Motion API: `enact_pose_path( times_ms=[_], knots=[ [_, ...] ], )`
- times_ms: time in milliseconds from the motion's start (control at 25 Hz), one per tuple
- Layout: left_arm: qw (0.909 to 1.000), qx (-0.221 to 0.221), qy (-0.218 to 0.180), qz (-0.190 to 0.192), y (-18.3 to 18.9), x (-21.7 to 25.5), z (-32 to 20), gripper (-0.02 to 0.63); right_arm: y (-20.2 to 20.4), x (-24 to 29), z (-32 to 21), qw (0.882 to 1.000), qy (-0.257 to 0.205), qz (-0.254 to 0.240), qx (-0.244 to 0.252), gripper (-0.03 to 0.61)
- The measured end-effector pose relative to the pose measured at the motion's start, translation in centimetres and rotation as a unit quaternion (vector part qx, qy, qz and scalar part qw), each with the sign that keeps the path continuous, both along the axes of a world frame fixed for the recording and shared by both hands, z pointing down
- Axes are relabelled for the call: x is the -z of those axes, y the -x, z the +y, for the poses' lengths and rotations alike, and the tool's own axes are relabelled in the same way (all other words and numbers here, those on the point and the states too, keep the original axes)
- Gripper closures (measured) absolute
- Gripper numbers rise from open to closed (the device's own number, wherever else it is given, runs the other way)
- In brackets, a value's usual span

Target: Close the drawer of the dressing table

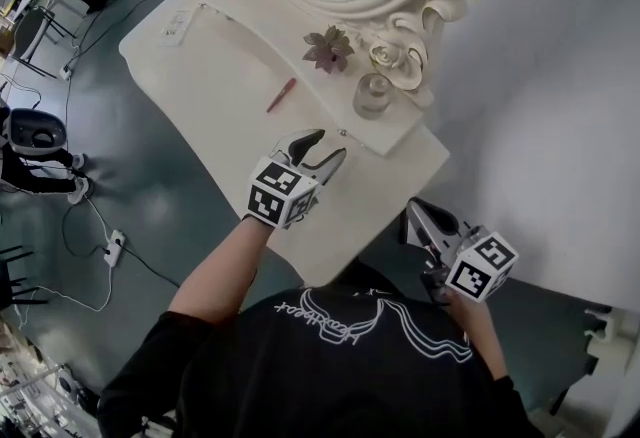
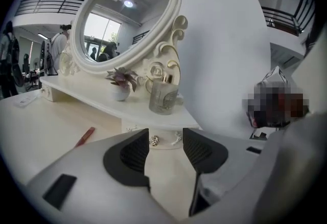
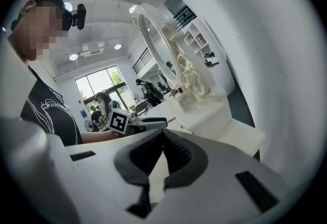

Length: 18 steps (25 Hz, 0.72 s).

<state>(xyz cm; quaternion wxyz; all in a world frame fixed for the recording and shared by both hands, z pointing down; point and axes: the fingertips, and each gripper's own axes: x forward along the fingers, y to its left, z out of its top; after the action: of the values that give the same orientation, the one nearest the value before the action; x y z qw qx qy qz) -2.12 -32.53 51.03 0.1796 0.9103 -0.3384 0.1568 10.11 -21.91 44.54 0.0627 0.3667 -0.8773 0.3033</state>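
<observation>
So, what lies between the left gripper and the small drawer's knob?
Nothing but bare tabletop: in the left gripper view, the left gripper holds its jaws open and empty around the drawer knob, with only white surface before it.

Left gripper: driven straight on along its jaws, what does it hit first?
Most likely the knob on the small drawer front under the mirror shelf; it sits straight ahead between the open jaws of the left gripper. Nothing nearer shows, though depth is unclear.

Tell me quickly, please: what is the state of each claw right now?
Left claw: open, holding nothing.
Right claw: closed, holding nothing.
</observation>
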Motion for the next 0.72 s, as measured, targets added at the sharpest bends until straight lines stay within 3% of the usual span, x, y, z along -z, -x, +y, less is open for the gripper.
enact_pose_path(
  times_ms=[200,360,480,720],
  knots=[
    [0.9989,-0.005,0.000,0.047,0.9,4.0,3.6,0.432,1.7,1.1,1.2,1.000,-0.006,-0.014,0.002,0.574],
    [0.9962,-0.016,-0.010,0.085,2.0,7.1,7.3,0.548,3.3,2.2,2.8,1.000,-0.021,-0.009,0.010,0.574],
    [0.9934,-0.031,-0.015,0.110,2.7,9.4,10.1,0.597,4.8,3.4,4.5,0.999,-0.044,-0.001,0.020,0.574],
    [0.9875,-0.061,-0.029,0.142,3.1,13.5,15.6,0.609,6.5,6.1,7.4,0.996,-0.081,-0.035,0.019,0.574]
  ],
)
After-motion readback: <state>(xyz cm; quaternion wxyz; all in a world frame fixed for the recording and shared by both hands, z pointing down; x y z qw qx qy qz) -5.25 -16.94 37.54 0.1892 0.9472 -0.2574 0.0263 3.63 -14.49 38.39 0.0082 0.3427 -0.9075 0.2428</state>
